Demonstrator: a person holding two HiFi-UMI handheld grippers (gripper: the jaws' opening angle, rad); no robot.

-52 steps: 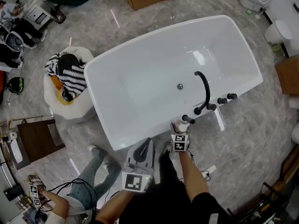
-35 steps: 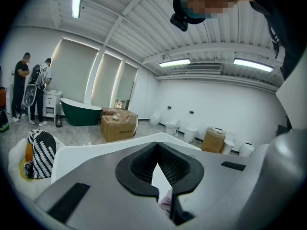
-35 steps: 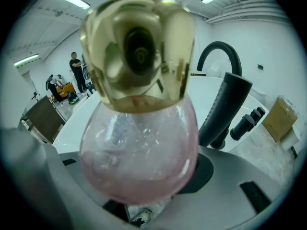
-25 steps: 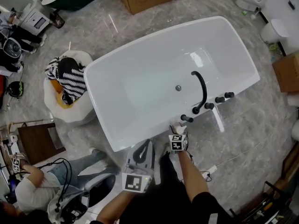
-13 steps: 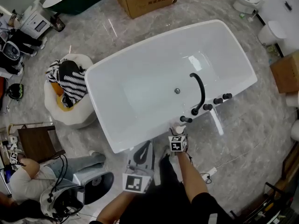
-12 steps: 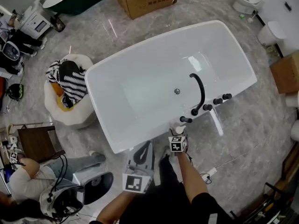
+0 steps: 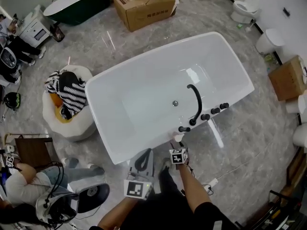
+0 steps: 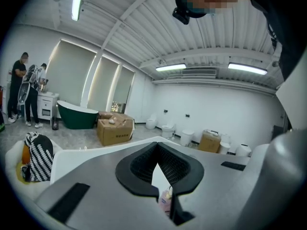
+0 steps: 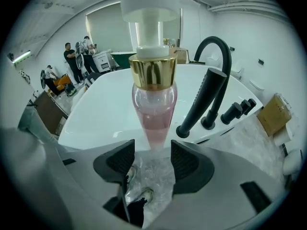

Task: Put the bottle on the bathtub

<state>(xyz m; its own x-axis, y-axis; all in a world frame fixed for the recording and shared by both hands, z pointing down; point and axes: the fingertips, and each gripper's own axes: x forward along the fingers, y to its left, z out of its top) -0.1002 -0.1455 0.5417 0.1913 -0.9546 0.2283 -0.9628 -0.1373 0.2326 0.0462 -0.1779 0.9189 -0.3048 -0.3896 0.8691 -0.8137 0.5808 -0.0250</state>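
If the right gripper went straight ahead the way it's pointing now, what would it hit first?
The pink bottle: it stands upright at the open fingers of the right gripper, centred in its line. Behind it lies the white bathtub; the black faucet sits off to the right, probably missed.

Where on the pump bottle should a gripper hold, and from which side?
Grip the bottle by its clear pink body below the gold collar, coming level from the floor side, where the right gripper is. It stands upright and widens upward, so it should not slip down; the black faucet crowds its right.
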